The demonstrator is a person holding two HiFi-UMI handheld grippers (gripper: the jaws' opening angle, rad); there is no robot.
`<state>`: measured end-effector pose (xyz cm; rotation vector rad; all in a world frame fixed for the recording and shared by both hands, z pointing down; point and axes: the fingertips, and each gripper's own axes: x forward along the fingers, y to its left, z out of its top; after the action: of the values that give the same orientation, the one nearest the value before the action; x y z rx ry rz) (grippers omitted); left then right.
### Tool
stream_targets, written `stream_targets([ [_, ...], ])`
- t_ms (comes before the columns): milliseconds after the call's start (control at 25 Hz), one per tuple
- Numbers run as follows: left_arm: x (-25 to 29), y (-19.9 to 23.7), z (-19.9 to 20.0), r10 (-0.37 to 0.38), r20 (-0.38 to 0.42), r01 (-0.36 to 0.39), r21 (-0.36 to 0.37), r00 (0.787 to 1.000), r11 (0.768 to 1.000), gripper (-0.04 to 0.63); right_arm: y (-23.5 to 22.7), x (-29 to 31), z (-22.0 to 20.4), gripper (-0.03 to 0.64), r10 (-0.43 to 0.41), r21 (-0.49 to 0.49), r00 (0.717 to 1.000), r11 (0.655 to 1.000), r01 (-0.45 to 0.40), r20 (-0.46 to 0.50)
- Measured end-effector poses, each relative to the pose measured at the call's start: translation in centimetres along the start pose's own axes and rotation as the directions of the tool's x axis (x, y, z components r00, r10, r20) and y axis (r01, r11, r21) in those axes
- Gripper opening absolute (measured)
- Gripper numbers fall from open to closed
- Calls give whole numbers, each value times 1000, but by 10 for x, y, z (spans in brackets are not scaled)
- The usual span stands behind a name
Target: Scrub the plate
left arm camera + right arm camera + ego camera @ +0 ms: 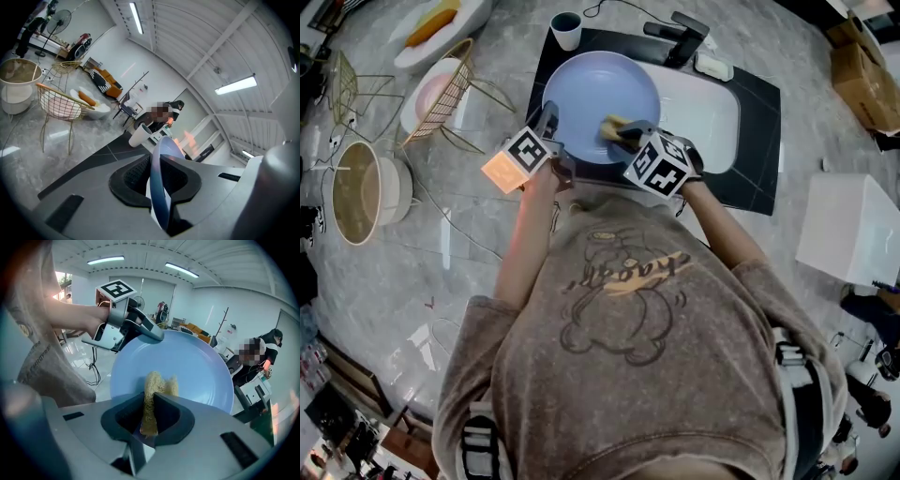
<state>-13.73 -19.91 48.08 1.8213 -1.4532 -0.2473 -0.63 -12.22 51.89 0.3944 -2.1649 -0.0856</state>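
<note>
A grey marble counter (384,272) fills the scene, seen from above the person's head. At far left stands a gold wire dish rack (461,80) with a pale pink plate (431,94) leaning in it, well apart from the work. Toward the middle, the left claw (546,120) is clenched on the near-left rim of a round pale blue ceramic plate (600,89). The left gripper view shows that rim edge-on, pinched between two black ribbed pads (133,176). This grip appears to be the plate's only support, lifting it off the counter with its face turned up toward the person, so the whole surface is open to scrubbing and braced against pushing. Just right of that, the right claw (623,133) is clenched on a yellow fibrous scrubbing pad (612,126). The pad is held by its near end, so its free end pokes out past the jaws and lies against the near-right part of the plate's face; only the soft fibre, not the claw, meets the ceramic. Behind and right of the plate lies a white sink basin (708,117) set in a black surround (759,178), with a black tap (677,39) at the back. The plate hangs partly over this sink, probably so that drips fall into it.
</note>
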Motion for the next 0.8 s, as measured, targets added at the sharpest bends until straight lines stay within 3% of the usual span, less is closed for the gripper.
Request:
stream_targets([
  [360, 5, -7, -9, -13, -21, 13, -14, 1000, 1000, 43, 22, 9, 31, 57, 52, -36, 998, 998, -50, 48],
  [800, 6, -18, -20, -59, -54, 57, -23, 997, 998, 43, -7, 18, 56, 57, 12, -72, 998, 997, -7, 56],
])
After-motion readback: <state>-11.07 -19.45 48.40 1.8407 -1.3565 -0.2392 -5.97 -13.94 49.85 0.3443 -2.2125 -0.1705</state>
